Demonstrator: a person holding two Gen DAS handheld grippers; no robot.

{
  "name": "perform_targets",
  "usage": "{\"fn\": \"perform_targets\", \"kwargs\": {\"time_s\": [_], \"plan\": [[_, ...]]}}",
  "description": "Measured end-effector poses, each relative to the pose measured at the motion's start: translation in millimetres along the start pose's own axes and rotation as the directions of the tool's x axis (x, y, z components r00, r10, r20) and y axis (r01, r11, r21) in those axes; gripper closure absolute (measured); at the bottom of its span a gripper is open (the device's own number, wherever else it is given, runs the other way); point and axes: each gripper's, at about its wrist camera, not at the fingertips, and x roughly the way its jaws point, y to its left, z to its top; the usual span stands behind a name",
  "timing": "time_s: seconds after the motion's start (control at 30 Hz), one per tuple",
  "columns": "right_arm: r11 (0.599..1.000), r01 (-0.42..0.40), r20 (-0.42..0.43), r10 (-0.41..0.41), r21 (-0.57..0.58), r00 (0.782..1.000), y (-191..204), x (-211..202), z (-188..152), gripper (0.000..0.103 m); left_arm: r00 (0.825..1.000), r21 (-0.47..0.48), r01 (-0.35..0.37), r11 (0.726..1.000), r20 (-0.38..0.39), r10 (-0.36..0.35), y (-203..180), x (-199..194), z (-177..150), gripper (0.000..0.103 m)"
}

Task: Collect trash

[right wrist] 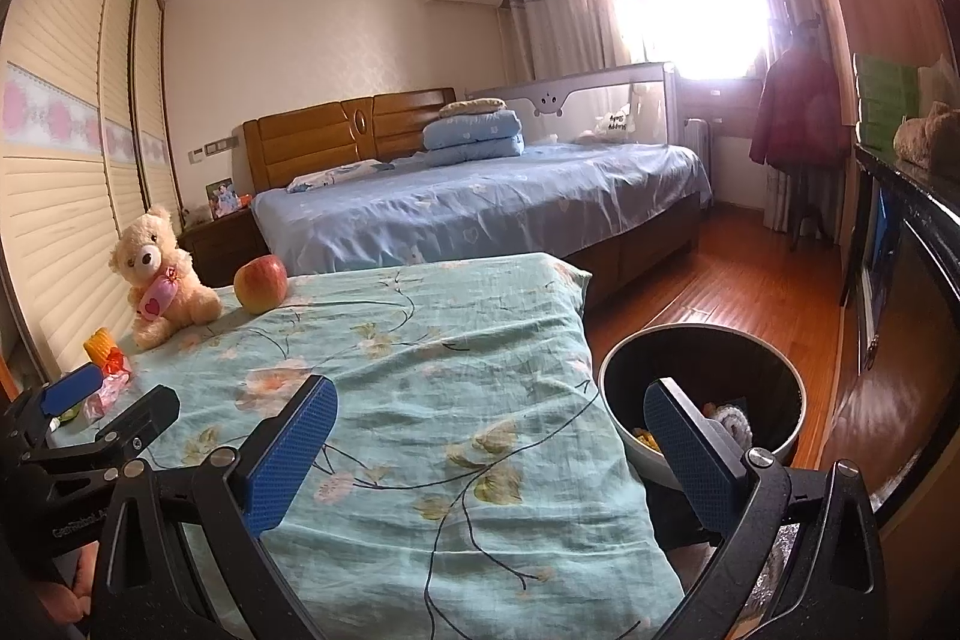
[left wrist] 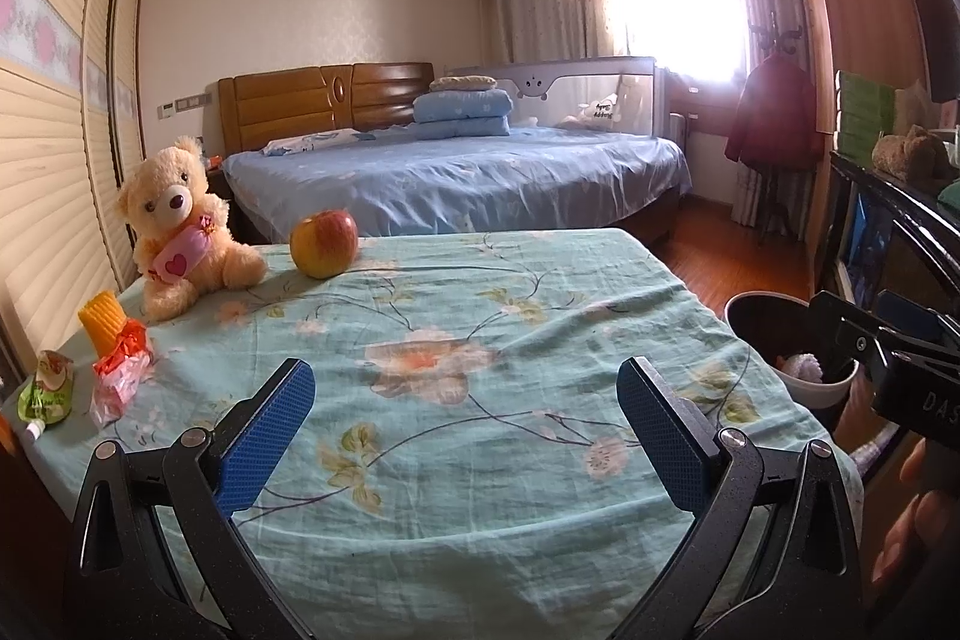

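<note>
Now, line by line:
Left tongs [left wrist: 465,427]: hanging wide apart over the near part of the worktop, nothing between the blue pads, not touching the cloth.
Right tongs [right wrist: 489,451]: also standing wide, gripping nothing; the left pad is sitting over the worktop's right edge, the right pad over the bin's mouth.
Worktop [left wrist: 480,508]: lying under a pale green flowered cloth, wrinkled, running from near to far.
Wrapper [left wrist: 120,370]: orange and pink, crumpled, lying at the near left edge of the worktop; in the right wrist view [right wrist: 108,388] it is showing just behind the left tongs' pad.
Pouch [left wrist: 45,388]: green, with a spout, lying left of the wrapper at the very edge.
Yellow piece [left wrist: 105,322]: ribbed, standing just behind the wrapper, touching it; what it is I cannot tell.
Bear [left wrist: 177,226]: sitting upright at the far left, holding a pink heart.
Apple [left wrist: 324,244]: resting just right of the bear, apart from it.
Bin [right wrist: 702,340]: dark inside, pale rim, standing on the floor right of the worktop, already holding a whitish roll and something yellow.
Bed [left wrist: 456,172]: blue sheets, lying well beyond the worktop.
</note>
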Motion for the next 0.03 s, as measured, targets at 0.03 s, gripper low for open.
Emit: {"fn": "perform_targets", "kwargs": {"time_s": [0.03], "plan": [[1.000, 0.000, -0.004, 0.000, 0.001, 1.000, -0.3, 1.1, -0.1, 0.000, 1.000, 0.000, 0.000, 1.000, -0.003, 0.000, 0.0, 1.0, -0.3, 0.000]]}}
